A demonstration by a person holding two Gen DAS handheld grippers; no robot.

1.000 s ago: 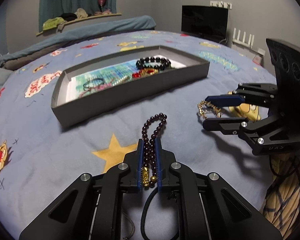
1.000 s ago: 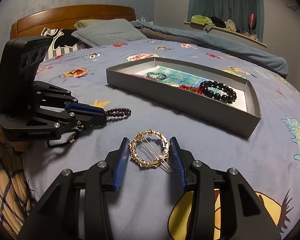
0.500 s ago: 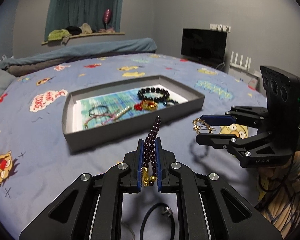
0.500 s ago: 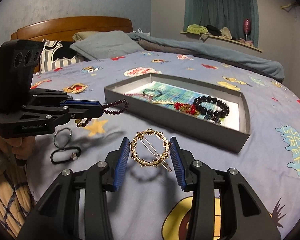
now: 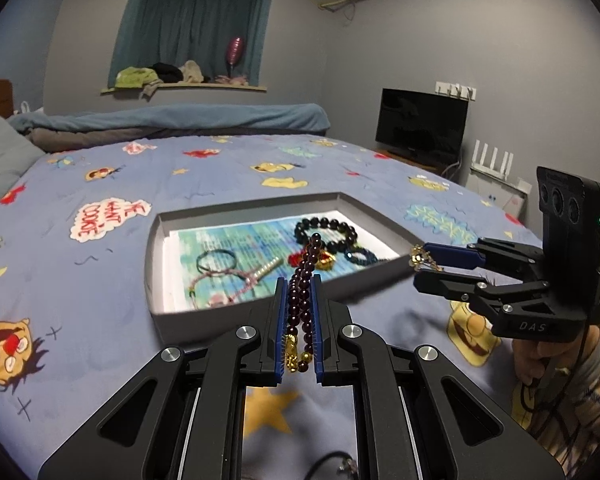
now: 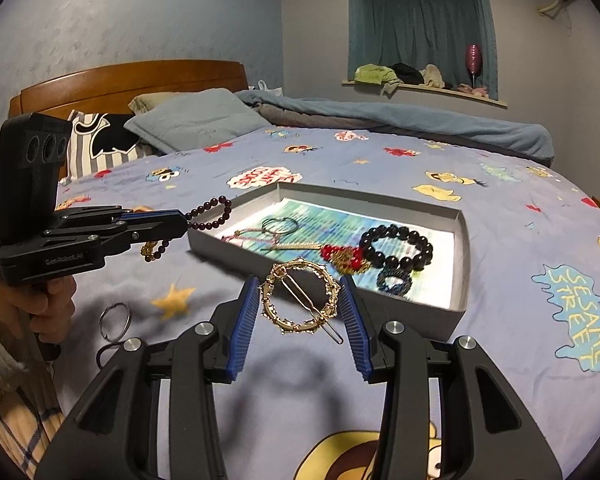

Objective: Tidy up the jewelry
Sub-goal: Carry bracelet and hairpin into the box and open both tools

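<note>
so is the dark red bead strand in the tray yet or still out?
Out. The dark red bead strand is clamped in the left gripper, held in the air at the grey tray's near wall.

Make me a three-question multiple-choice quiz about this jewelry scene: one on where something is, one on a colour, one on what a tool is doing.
1. Where does the black bead bracelet lie?
A. inside the grey tray
B. on the pillow
C. on the windowsill

2. What colour is the round hair clip?
A. silver
B. gold
C. pink

3. What is the left tool doing?
A. standing open and empty
B. shut on the dark red bead string
C. resting inside the tray

Answers:
1. A, it rests on the printed liner within the tray walls.
2. B, its ring of links shines gold between the right tool's blue pads.
3. B, the beads sit pinched between its pads, held above the bedspread.
</note>
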